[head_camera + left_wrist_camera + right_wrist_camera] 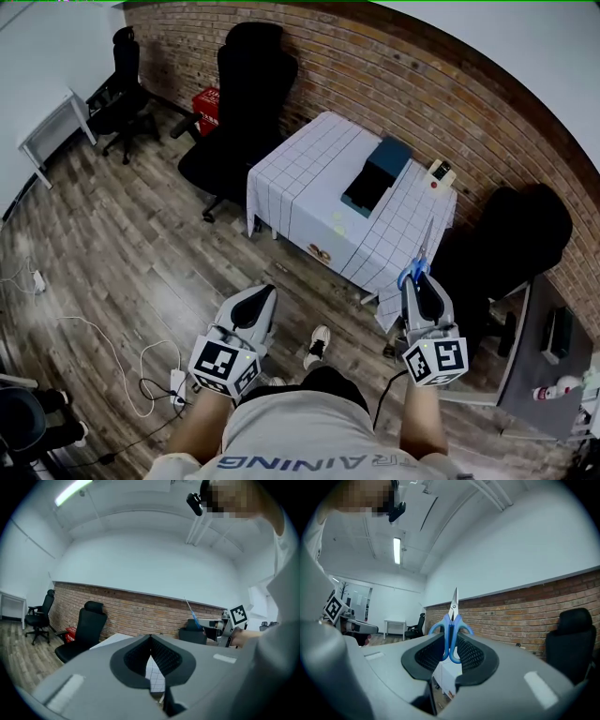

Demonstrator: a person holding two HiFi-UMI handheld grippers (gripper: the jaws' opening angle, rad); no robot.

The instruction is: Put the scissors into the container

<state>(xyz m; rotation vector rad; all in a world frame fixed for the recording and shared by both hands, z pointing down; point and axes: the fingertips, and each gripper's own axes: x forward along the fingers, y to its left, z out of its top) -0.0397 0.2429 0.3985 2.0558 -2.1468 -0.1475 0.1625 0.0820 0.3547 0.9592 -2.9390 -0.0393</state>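
My right gripper (419,284) is shut on the blue handles of the scissors (418,263), whose blades point away from me toward the table. In the right gripper view the scissors (451,629) stand upright between the pads of the right gripper (450,645), blade tips up. The container (376,175), a dark teal box, rests on the table (309,187) with a white checked cloth, ahead of both grippers. My left gripper (260,295) hangs over the floor, shut and holding nothing. Its jaws (150,654) meet at the tips. The scissors (191,614) also show from the left gripper view, at the right.
Black office chairs (246,103) stand left of the table and another (511,246) to its right, by a brick wall. A small white device (440,173) sits at the table's far corner. Cables and a power strip (174,382) lie on the wooden floor near my feet.
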